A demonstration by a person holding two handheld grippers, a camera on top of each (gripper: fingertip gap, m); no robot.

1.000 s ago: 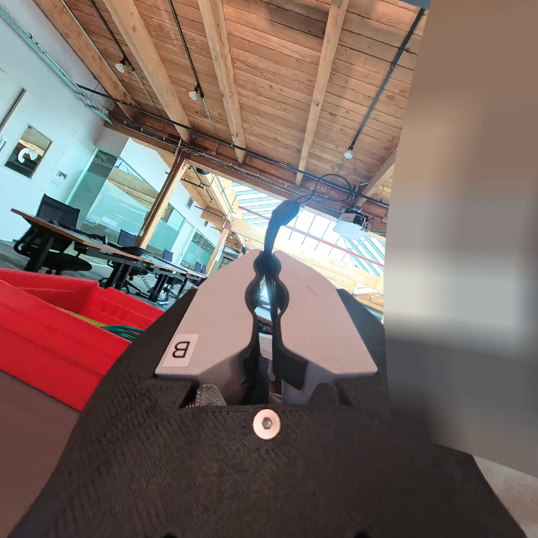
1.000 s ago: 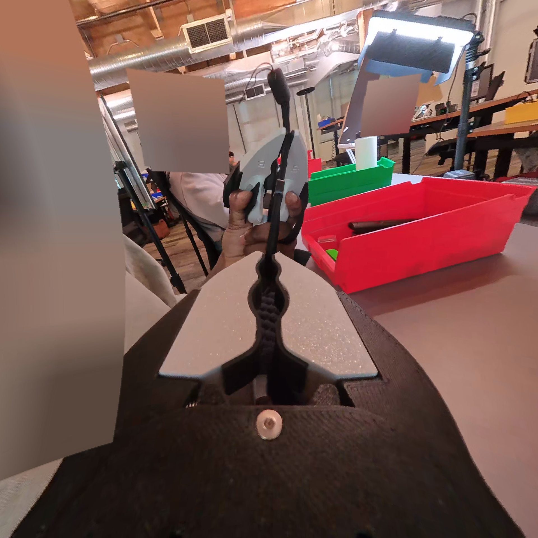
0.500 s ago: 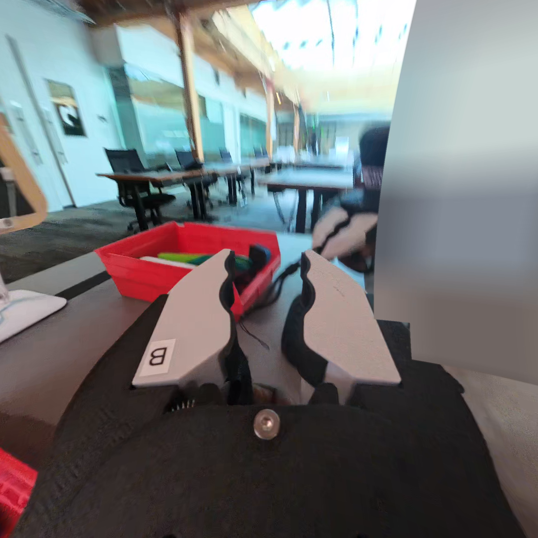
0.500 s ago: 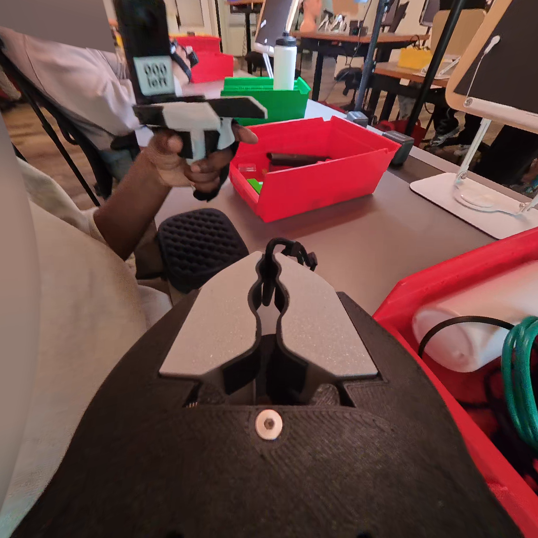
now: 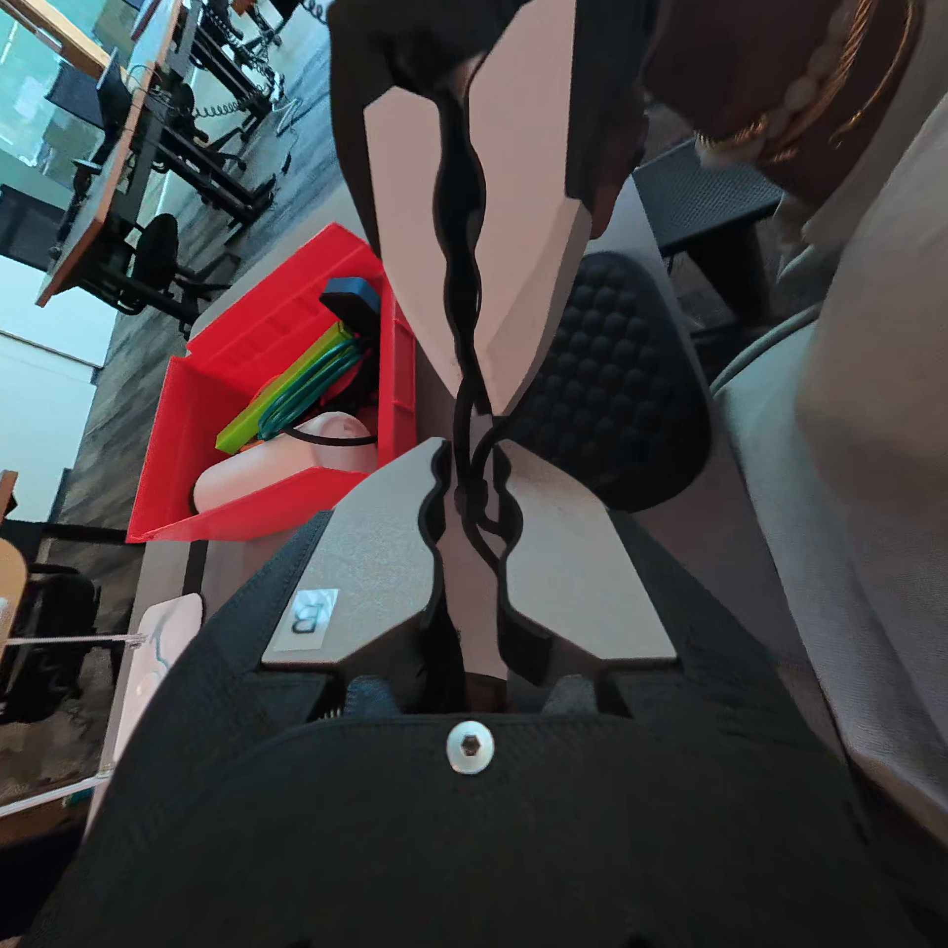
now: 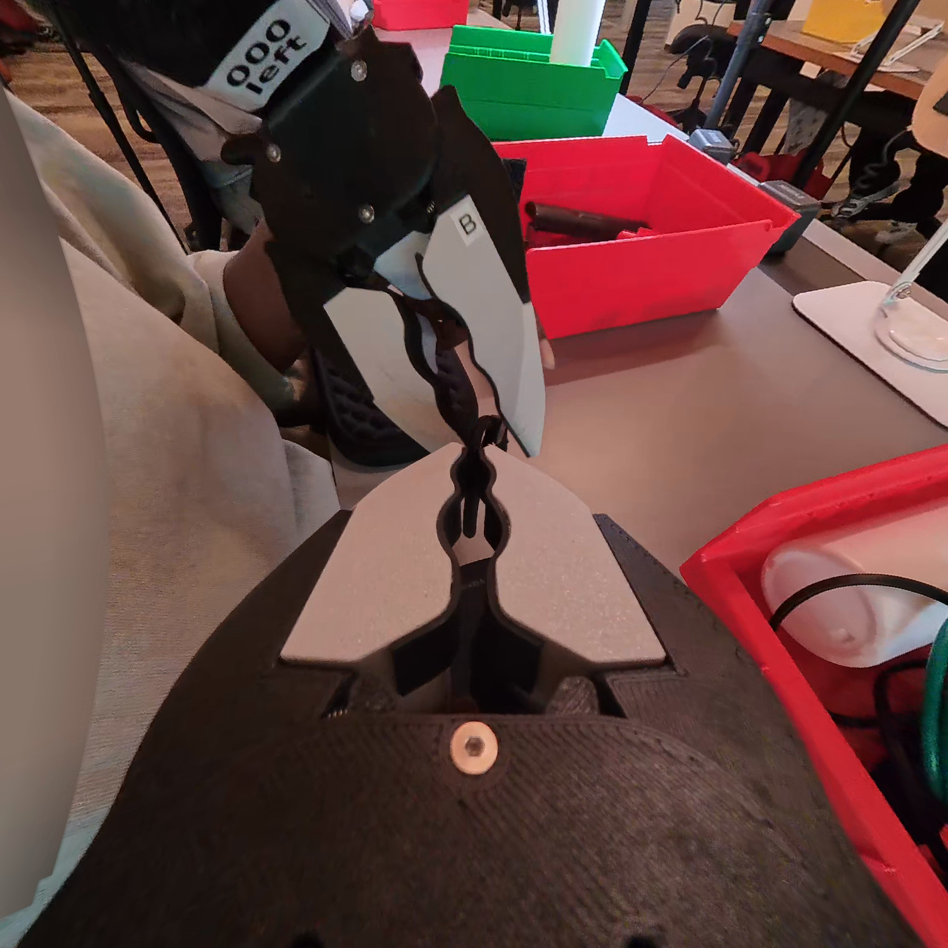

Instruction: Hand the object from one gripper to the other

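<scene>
Right wrist view: right gripper [image 6: 474,464] fingers clench the cable [image 6: 474,505] above the desk [image 6: 692,410] near edge. Left gripper [image 5: 474,461] fingers part around its loop; close them fully before releasing.

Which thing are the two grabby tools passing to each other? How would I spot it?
Find the grey table with red bins. Above it, two tools meet tip to tip: the right tool and the left tool. The black cord is the thin looped strand pinched in the shut right tool, its loops reaching between the left tool's parted fingers; unlike the green cable, it isn't in a bin.
</scene>
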